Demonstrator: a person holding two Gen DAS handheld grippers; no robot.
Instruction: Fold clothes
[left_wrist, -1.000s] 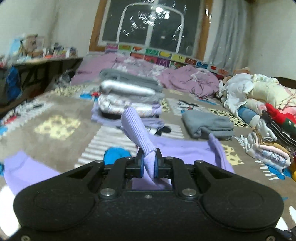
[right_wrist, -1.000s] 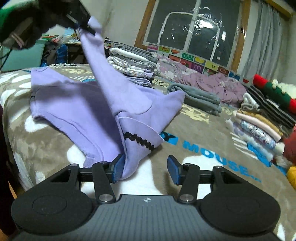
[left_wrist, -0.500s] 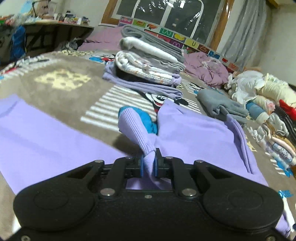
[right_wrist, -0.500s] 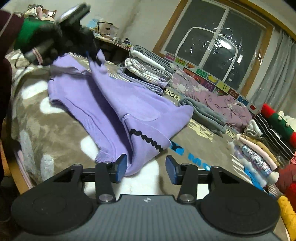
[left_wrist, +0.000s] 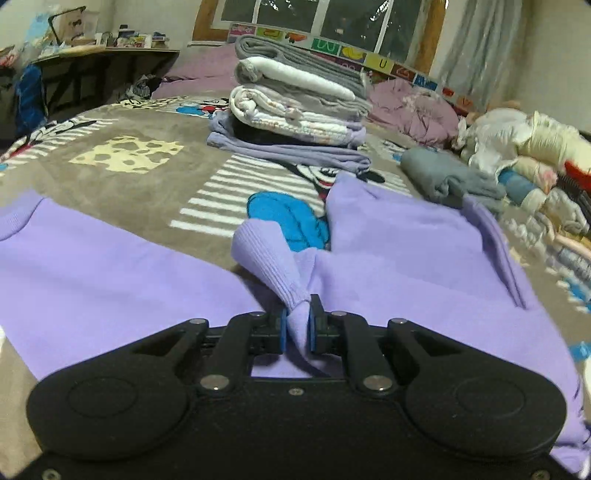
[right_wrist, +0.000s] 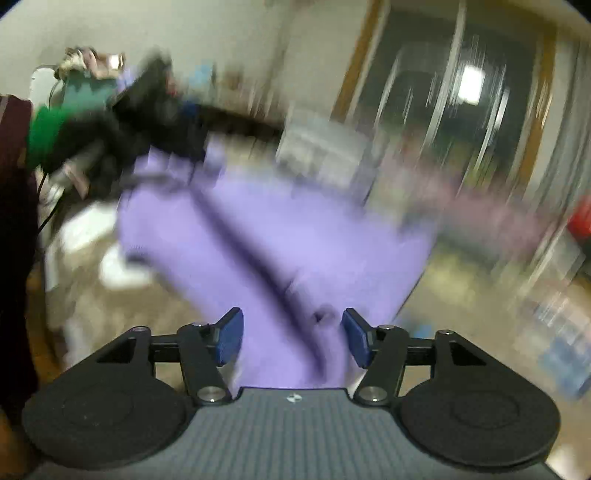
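A lilac sweatshirt (left_wrist: 406, 254) lies spread on the patterned bed cover (left_wrist: 125, 184). My left gripper (left_wrist: 298, 325) is shut on its ribbed sleeve cuff (left_wrist: 269, 258), held low over the garment. In the right wrist view the picture is motion-blurred: the lilac sweatshirt (right_wrist: 295, 236) fills the middle, and my right gripper (right_wrist: 291, 338) is open, its blue pads (right_wrist: 229, 334) on either side of the cloth's near edge. The left gripper (right_wrist: 159, 110) shows at the upper left, held by a hand in a green and black glove (right_wrist: 55, 129).
A stack of folded clothes (left_wrist: 295, 107) stands on the bed beyond the sweatshirt. A folded grey garment (left_wrist: 447, 177) lies to the right, and piles of clothes (left_wrist: 535, 155) line the right side. A cluttered desk (left_wrist: 92, 48) stands at the far left.
My left gripper has come down with the cuff, closer to the bed. My right gripper has swung quickly, blurring its view, and the sweatshirt now lies between its open fingers.
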